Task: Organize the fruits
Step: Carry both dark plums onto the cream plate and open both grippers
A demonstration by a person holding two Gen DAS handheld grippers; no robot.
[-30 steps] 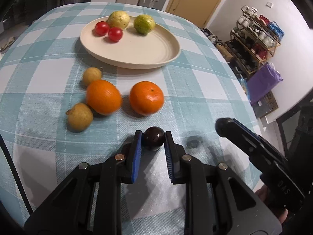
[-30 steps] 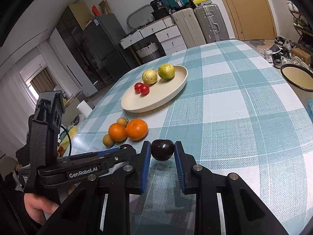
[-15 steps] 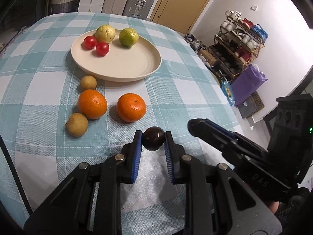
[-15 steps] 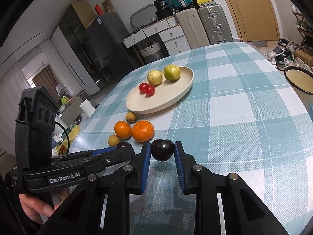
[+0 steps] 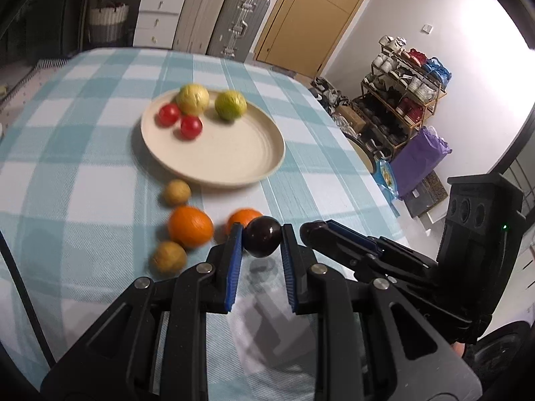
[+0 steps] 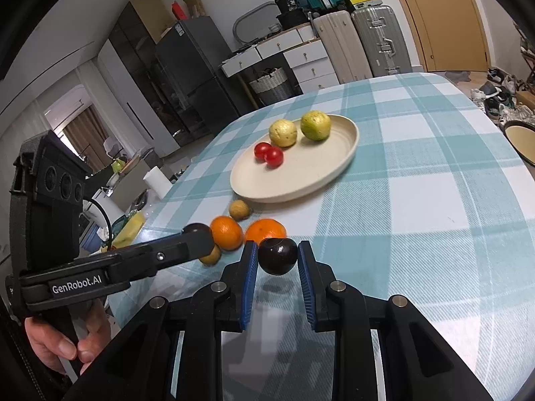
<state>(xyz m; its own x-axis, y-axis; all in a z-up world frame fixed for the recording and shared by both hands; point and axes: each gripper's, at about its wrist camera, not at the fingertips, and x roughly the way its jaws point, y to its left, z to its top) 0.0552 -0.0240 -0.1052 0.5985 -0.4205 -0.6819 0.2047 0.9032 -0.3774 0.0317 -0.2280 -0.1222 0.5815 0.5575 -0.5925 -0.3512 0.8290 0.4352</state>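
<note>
A: Where does the left wrist view sit?
B: Close behind its own jaws, angled down over the counter (image 5: 83,180), the plate (image 5: 264,170) ahead of them.
A: And the right?
B: Same, behind its jaws, facing down and left-forward. Both share the plate (image 6: 347,153), and each catches the other tool beside its jaws.

"GenRobot.AI" stands on the left hand-held gripper (image 6: 197,230).

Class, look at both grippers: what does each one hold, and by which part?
The left gripper holds a dark plum by its opposite sides, between its blue pads. The right gripper holds another dark plum likewise.
</note>
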